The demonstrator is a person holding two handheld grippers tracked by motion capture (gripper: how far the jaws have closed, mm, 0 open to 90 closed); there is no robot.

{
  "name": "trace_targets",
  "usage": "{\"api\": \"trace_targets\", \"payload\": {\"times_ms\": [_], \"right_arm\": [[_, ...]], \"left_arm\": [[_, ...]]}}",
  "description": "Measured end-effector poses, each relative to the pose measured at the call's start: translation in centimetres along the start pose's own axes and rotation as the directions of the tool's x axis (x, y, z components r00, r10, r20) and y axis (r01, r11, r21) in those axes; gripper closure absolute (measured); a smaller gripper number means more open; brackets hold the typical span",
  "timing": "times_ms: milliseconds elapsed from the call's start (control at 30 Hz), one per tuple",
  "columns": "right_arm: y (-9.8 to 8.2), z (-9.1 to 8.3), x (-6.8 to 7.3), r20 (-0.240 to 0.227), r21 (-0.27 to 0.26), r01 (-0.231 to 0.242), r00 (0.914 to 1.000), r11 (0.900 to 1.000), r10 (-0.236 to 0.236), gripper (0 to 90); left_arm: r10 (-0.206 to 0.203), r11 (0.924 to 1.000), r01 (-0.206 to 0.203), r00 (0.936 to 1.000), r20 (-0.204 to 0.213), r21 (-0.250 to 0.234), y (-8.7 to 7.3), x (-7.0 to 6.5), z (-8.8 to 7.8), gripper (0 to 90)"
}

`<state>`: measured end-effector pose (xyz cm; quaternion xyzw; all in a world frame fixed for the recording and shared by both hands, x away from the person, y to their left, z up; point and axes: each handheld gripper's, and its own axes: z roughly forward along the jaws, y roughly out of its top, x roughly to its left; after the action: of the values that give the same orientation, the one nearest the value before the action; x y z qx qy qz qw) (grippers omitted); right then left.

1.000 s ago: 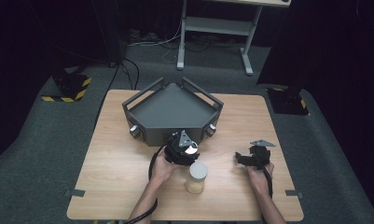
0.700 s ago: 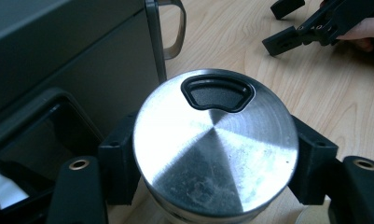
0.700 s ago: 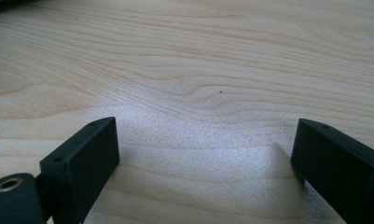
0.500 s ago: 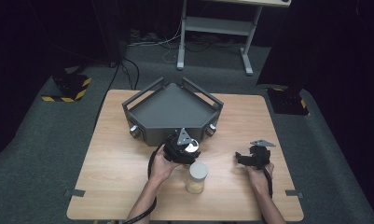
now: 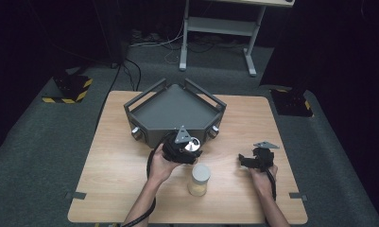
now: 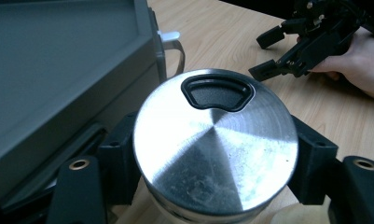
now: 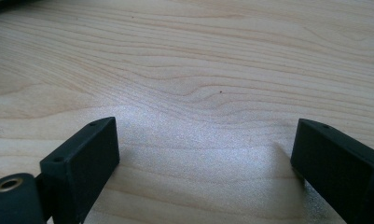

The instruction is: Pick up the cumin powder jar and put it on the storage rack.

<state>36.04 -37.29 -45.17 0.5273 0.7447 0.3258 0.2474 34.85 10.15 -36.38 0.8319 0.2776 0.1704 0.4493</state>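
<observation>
Steel lid between left gripper jaws, grey tray beside, jar near.

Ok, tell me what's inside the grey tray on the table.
The grey tray shows a bare floor with nothing lying in it. The left gripper, holding a metal lid, hides part of its near wall.

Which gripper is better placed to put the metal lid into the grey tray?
Left. The left gripper already clamps the metal lid right beside the grey tray; the right gripper sits open, apart.
</observation>
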Motion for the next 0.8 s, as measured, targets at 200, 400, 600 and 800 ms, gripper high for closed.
{"api": "trace_targets", "payload": {"times_ms": [200,400,600,800], "right_arm": [[0.0,0.0,0.0,0.000,0.000,0.000,1.0000,1.000,0.000,7.1],[0.0,0.0,0.0,0.000,0.000,0.000,1.0000,1.000,0.000,7.1],[0.0,0.0,0.0,0.000,0.000,0.000,1.0000,1.000,0.000,7.1],[0.0,0.0,0.0,0.000,0.000,0.000,1.0000,1.000,0.000,7.2]], "left_arm": [[-0.013,0.9997,0.013,0.9999,-0.003,-0.023,0.4,0.3,-1.5,32.4],[-0.017,0.9993,0.016,0.9998,-0.009,-0.034,0.9,0.2,-2.8,32.4],[-0.030,0.9981,0.029,0.9993,-0.022,-0.054,1.5,0.4,-4.7,32.4],[-0.052,0.9961,0.049,0.9978,-0.041,-0.074,2.0,0.8,-6.3,32.3]]}}
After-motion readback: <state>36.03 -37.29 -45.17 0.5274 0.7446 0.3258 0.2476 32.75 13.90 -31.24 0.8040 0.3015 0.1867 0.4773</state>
